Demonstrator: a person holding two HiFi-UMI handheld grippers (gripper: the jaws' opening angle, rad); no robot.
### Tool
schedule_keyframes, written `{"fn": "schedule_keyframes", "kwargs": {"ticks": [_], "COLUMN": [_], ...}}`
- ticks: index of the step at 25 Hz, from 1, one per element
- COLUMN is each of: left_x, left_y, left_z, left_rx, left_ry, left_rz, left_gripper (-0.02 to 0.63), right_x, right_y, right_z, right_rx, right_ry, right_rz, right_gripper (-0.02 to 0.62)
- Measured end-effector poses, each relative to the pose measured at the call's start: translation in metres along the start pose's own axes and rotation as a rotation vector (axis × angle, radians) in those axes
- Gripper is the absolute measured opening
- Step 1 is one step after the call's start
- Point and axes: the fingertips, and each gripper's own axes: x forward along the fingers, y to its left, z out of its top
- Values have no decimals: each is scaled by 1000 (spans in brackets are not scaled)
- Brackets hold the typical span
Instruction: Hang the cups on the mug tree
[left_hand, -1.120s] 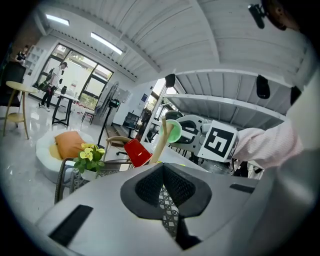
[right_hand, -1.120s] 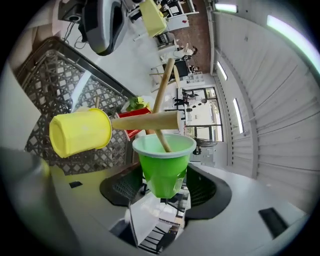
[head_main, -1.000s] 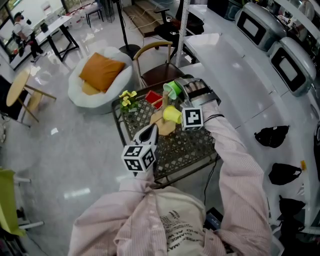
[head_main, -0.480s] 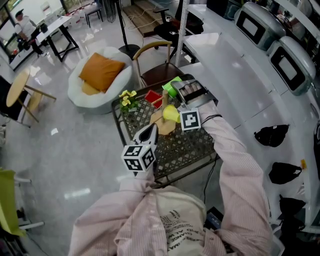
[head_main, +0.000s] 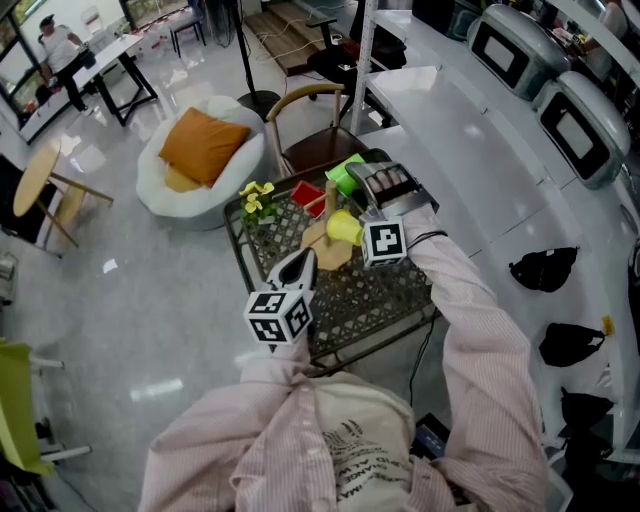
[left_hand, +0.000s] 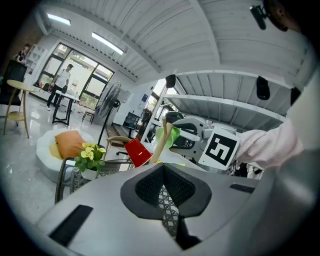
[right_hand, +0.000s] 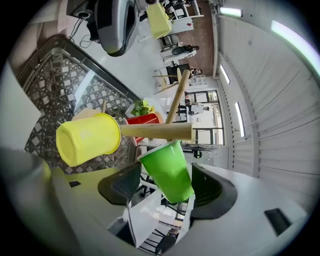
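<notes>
The left tool (head_main: 299, 266), jaws together and empty, hovers at the near edge of the black wire-mesh bench (head_main: 375, 290). Farther on, the right tool (right_hand: 165, 187) has just been opening its jaws. The green plastic cup (right_hand: 167, 170) sits loose between them, against a peg of the wooden mug tree (right_hand: 155, 131), beside the hung yellow plastic cup (right_hand: 87, 138).

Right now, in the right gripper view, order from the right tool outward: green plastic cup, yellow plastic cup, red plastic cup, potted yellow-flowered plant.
1. Green cup: between the right tool's jaws, which have just been opening.
2. Yellow cup: left, on the wooden mug tree.
3. Red cup: behind the tree.
4. Potted plant: farthest back.
</notes>
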Motion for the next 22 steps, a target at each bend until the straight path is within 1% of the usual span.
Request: {"fn": "schedule_keyframes", "kwargs": {"ticks": [3,7,12,16,17,18,19,20,22], "left_x": [-1,0,-2,-5,-6,-8,-9,-10,-12], "left_y": [-3,-8,-11,-12,-12,-12,-11,-11,-11], "left_z": [1,3,6,10,11,12,13,14,16], "left_rx": [7,24,37,51,54,57,60,64,76], "left_ry": [-4,-6,-6,-8,-10,-11,-13,-14,-15], "left_rz": [-11,-27,-44,-57,-60,-62,-65,-68,-75], "left_gripper": [-2,-2,-2,-2,-2,-2,-2,-2,-2], "right_x": [-8,-16,-26,-37,-41,-45,-49,-52,-57], "right_y": [-8,-12,-13,-15,-16,-18,-20,-20,-19], "right_z": [-1,-1,-7,-6,-5,-5,-5,-4,-3], "right_rx": [76,209,363,522,564,607,656,712,828], "right_ry": [-5,-18,-4,-12,-14,-14,-15,-18,-27], "right_rz": [-26,-33,-52,-70,-85,-104,-123,-136,-142], "right_gripper": [287,287,285,282,265,218,147,115,95]}}
